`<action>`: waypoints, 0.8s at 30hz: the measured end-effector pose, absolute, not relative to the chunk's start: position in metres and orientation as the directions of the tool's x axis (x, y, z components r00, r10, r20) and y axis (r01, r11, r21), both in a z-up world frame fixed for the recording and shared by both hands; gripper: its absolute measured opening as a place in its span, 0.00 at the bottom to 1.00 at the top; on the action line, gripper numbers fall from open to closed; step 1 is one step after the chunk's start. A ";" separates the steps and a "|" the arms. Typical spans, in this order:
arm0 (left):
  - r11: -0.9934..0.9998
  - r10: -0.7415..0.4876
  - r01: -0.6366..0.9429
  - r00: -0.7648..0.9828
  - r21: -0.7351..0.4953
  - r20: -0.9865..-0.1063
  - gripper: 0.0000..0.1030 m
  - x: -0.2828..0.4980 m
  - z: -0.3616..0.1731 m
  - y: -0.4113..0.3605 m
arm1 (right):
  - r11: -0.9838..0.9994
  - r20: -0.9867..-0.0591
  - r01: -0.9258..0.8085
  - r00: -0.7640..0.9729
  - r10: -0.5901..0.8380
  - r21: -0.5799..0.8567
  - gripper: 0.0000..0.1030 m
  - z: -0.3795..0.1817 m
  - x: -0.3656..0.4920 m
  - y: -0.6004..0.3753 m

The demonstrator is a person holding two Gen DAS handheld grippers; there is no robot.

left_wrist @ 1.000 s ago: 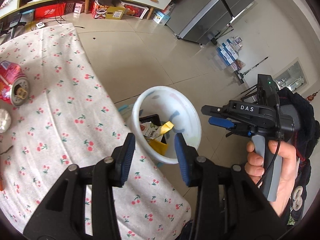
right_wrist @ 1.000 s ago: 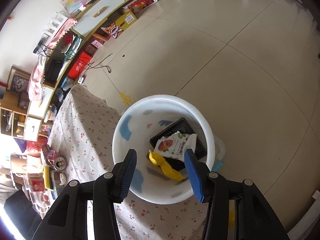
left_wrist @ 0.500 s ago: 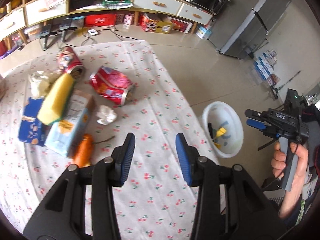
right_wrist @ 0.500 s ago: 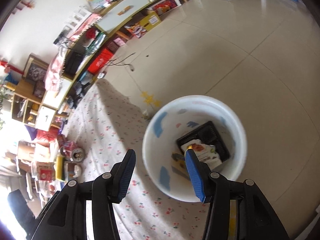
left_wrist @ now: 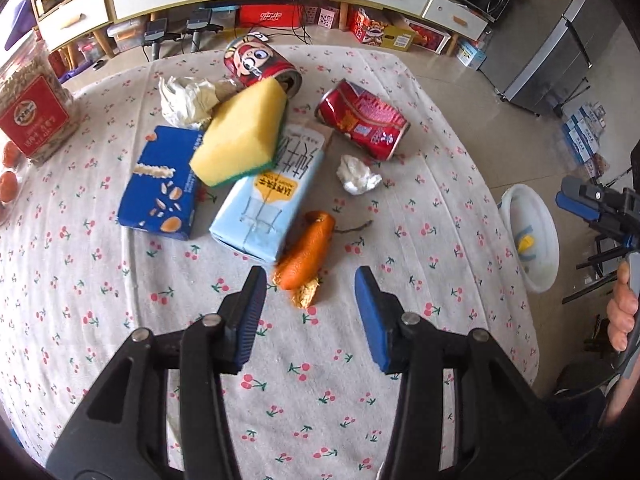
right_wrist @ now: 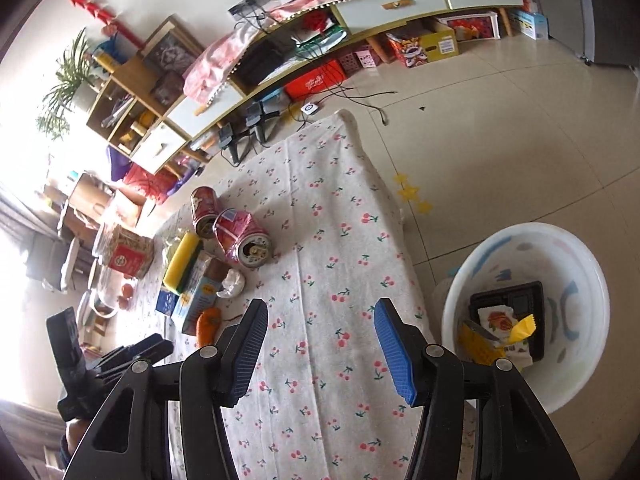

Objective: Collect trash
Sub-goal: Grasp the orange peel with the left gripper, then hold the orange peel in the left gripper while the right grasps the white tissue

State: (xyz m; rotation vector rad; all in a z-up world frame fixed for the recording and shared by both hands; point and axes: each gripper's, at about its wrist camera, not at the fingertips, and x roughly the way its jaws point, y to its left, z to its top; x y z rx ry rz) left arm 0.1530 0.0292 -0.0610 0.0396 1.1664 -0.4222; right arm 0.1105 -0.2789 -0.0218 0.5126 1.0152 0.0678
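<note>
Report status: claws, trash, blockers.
Left claw open, empty, over orange peel. Right claw open, empty. Bucket holds wrappers. Nothing blocking.

An orange peel (left_wrist: 308, 251) lies on the desk (left_wrist: 400, 400) beside a pale blue carton (left_wrist: 272, 196) lying flat; a yellow sponge (left_wrist: 240, 136) rests tilted on the carton and a blue box (left_wrist: 162, 184); a crushed red can (left_wrist: 362, 120) lies on its side near a crumpled tissue (left_wrist: 357, 175); a second red can (left_wrist: 260, 65) lies behind the sponge; the white bin (right_wrist: 560, 264) on the floor holds a black tray (right_wrist: 524, 300) and wrappers (right_wrist: 500, 320).

Home – TV cabinet (right_wrist: 400, 12), fridge (left_wrist: 560, 52).
</note>
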 end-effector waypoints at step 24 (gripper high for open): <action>0.921 -0.336 0.288 0.253 -0.261 -0.907 0.15 0.149 -0.087 0.043 | 0.912 -0.819 0.031 0.453 0.352 0.409 0.55 -0.063 0.171 -0.194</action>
